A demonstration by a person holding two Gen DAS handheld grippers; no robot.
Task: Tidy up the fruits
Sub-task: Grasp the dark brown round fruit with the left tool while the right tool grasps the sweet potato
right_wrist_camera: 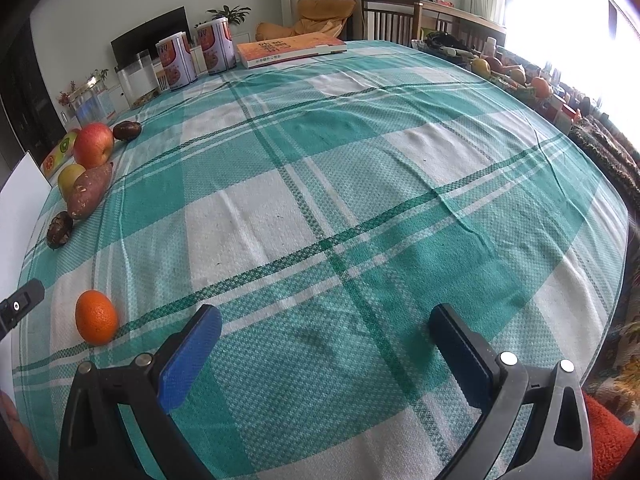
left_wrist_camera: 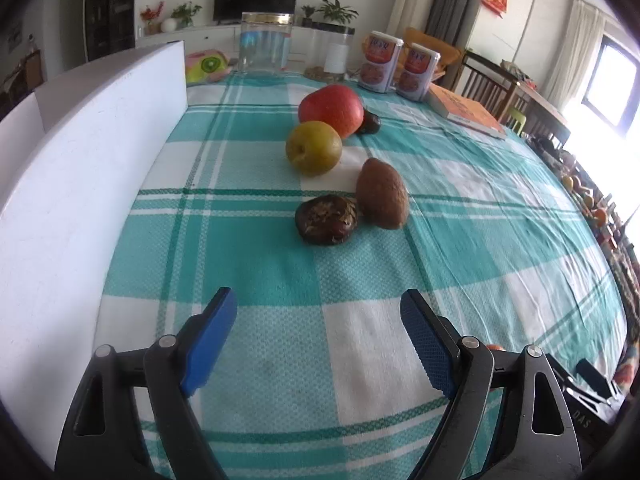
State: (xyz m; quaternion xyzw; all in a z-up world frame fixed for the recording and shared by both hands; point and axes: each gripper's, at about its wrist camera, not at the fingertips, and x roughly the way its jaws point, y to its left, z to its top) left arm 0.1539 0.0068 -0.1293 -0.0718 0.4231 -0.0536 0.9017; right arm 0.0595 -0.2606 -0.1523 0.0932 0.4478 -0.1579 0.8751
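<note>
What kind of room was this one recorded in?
Most likely a home living-dining room: a dining table under a checked tablecloth, a television on a low cabinet with houseplants, and wooden chairs.

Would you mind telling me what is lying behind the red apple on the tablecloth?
A small dark fruit sits just behind the red apple, partly covered by it in the left wrist view. The right wrist view shows it whole. Whether the two touch cannot be told.
</note>
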